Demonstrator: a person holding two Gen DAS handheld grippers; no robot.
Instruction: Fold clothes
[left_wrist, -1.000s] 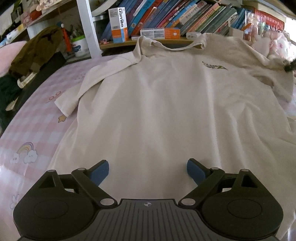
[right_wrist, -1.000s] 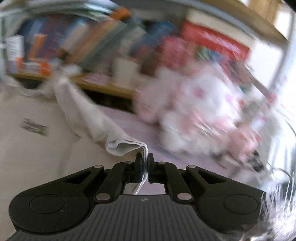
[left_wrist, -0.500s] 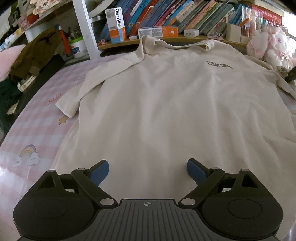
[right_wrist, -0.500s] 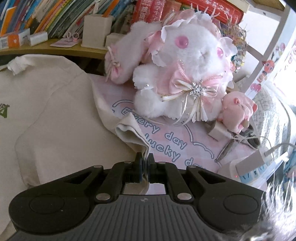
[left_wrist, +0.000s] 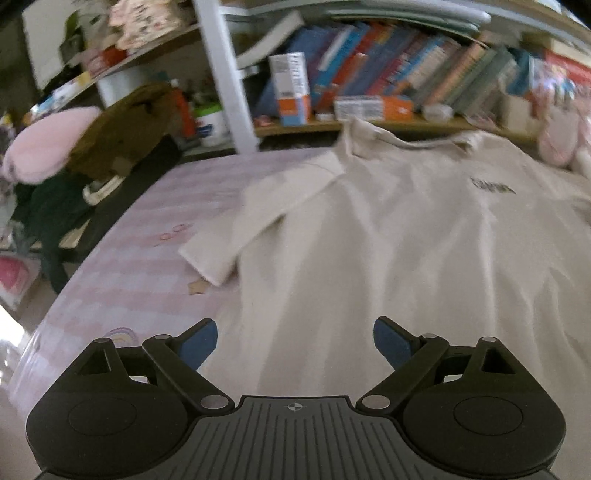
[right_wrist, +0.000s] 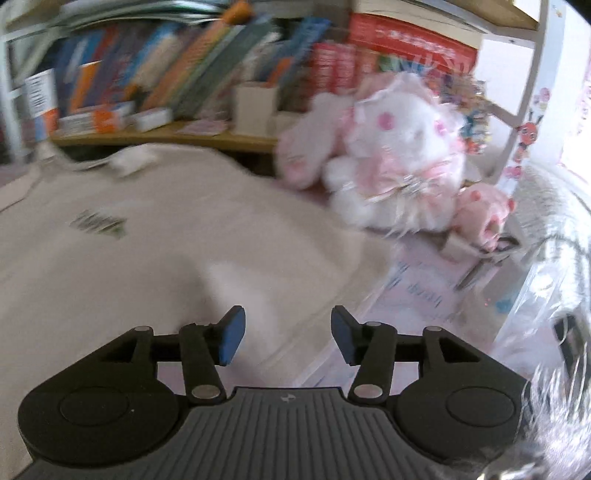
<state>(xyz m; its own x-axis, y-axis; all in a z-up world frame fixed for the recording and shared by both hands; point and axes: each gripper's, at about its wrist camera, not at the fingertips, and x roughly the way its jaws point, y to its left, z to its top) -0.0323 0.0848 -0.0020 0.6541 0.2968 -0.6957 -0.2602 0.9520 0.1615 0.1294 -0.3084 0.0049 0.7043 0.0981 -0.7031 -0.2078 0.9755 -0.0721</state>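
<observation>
The right gripper has just been opening, empty over the shirt; the left gripper gapes wide, empty.

Left tool spread wide above flat cream shirt, empty.

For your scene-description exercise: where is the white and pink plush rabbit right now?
In the right wrist view, the plush rabbit sits upper right on the pink bedsheet, beside the cream shirt, below the bookshelf.
</observation>
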